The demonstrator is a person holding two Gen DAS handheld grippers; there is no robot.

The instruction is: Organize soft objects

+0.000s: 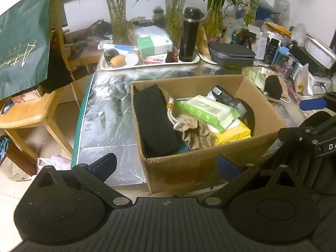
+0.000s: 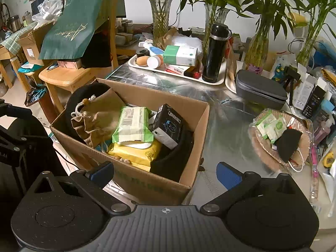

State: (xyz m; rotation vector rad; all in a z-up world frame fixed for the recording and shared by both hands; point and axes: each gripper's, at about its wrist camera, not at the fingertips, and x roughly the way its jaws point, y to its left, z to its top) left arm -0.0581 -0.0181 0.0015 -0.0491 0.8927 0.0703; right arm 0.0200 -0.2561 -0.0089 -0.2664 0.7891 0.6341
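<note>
Cardboard box point(image 1: 195, 163) seen at frame centre on the foil-covered table point(image 1: 109, 113). Packed inside: black foam block point(image 1: 155, 117) at left, tan drawstring pouch point(image 1: 193, 130), green wipes pack point(image 1: 208, 109) over yellow pack point(image 1: 233, 132). Left gripper point(image 1: 166, 164) held wide apart, nothing clamped. Right gripper point(image 2: 164, 173) likewise spread, empty, low in frame. Black mask point(image 2: 288, 142) noted in the basket point(image 2: 260, 147), right.

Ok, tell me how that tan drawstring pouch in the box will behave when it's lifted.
The tan drawstring pouch looks like wrinkled, slumped cloth, so it will probably sag and fold. Its gathered neck and cord likely offer the surest grip. It leans against the black pad, which may shift slightly.
</note>
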